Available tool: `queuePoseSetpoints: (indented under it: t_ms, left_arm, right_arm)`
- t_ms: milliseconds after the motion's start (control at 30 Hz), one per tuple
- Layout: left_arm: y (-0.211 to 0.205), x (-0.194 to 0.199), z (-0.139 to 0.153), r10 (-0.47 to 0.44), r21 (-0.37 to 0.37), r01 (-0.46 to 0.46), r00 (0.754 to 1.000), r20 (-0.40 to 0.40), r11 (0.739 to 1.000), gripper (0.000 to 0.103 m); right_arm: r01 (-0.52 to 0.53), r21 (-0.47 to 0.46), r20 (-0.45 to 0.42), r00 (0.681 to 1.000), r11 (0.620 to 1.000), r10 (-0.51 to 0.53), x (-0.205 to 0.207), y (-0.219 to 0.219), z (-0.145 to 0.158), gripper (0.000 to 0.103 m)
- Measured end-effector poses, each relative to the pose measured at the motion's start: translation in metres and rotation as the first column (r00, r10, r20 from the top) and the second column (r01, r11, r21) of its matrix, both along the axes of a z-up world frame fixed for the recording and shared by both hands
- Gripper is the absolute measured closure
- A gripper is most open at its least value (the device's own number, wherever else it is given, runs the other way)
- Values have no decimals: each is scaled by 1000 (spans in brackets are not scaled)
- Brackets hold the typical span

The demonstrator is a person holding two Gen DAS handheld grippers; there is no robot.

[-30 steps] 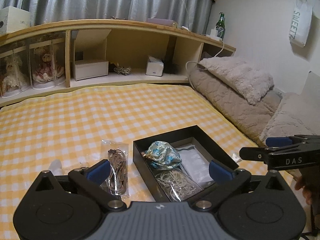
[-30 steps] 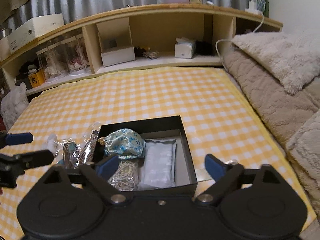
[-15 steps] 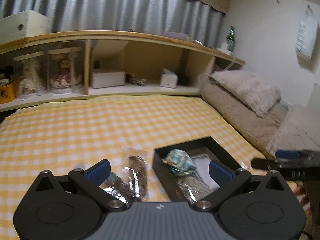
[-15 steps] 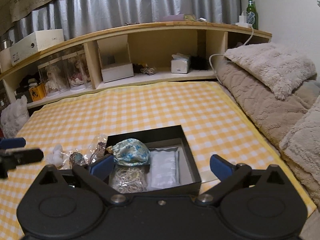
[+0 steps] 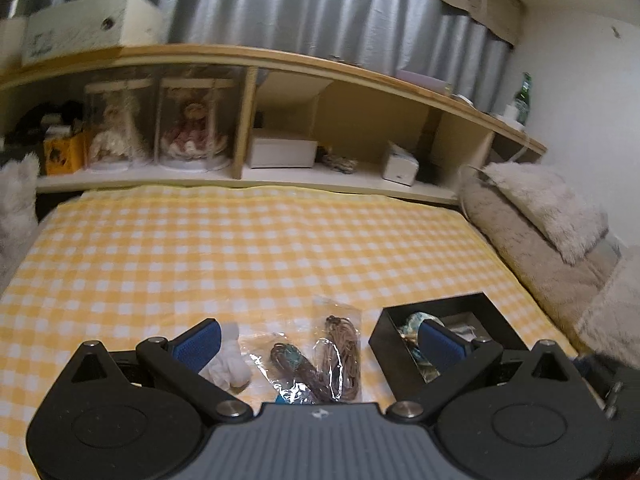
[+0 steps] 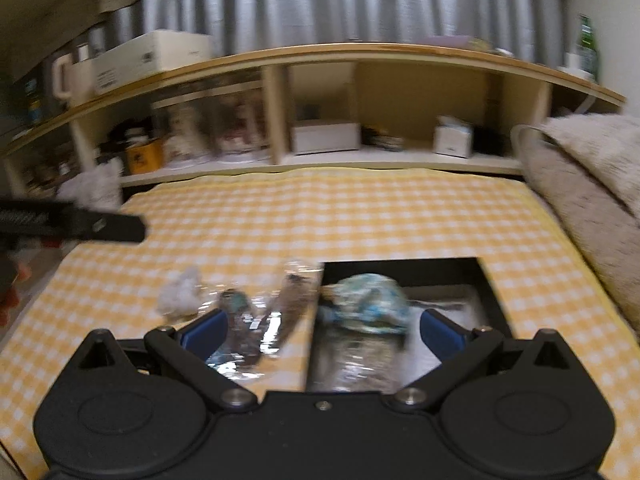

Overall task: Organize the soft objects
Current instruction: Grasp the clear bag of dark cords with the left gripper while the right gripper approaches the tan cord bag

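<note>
A black open box (image 5: 496, 320) (image 6: 400, 262) sits on the yellow checked cloth and holds a blue patterned pouch (image 5: 412, 319) (image 6: 368, 304), a clear bag of pale bands (image 6: 352, 360) and a white packet. Left of the box lie two clear bags of brown cords (image 5: 340, 354) (image 6: 290, 300) and a white fluffy piece (image 5: 226, 364) (image 6: 180, 290). My left gripper (image 5: 320, 344) hangs open above the cord bags, holding nothing. My right gripper (image 6: 322, 332) is open over the box's left edge, also holding nothing. The right wrist view is blurred.
A wooden shelf (image 5: 280, 176) with cased dolls, white boxes and a bottle runs along the back. Beige plush cushions (image 5: 540, 216) line the right side. The left gripper's finger (image 6: 80, 226) crosses the left of the right wrist view. The cloth (image 5: 240, 248) stretches bare towards the shelf.
The left gripper has swung left, from over the box to over the cord bags. The right gripper has also shifted left and is moving, so its view blurs. Both stay open.
</note>
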State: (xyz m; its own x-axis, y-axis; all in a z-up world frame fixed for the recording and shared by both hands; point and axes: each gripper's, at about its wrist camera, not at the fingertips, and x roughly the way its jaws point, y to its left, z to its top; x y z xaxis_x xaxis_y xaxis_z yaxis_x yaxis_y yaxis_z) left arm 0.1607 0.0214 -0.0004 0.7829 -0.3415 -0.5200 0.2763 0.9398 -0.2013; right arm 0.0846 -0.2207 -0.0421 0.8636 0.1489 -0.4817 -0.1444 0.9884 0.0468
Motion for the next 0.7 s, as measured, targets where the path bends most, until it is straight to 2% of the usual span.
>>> queuePoseSetpoints:
  t_ms: [33,100,133,333,500,533,633,700]
  left_arm:
    - [3,3,-2,4,-18,-4,1000,-14,1000,1]
    - [6,10,-7,9,-49,-11,999,-42,999,1]
    - [7,13,-10,12,-60,-15,999,-52,998,1]
    - [8,37,-38,-7,-112,-9,990,-144,994,13]
    - [7,60,-72,5,-128,-39,966,-257,991,32]
    - [9,65,-79,16,-134,-55,961,-278,989,35]
    - [16,78,-96,49,-156,-103,947,-318,982,54]
    - [22,85,-107,62,-192,-133,939,-339,972,63]
  right_arm:
    - [-28,-6,8,1000,1000,28,2,8,-3,2]
    - [-95,-15,9,995,995,95,8,22,-8,14]
    - [-125,-20,2,992,992,126,12,28,-12,16]
    - [-250,-51,-64,967,967,247,36,59,-36,34]
    - [-224,-33,-108,970,974,220,62,63,-49,43]
    - [-213,-16,-115,971,977,210,68,61,-50,44]
    - [-180,54,-146,972,982,186,85,56,-53,48]
    - [-163,101,-168,970,981,179,95,55,-58,50]
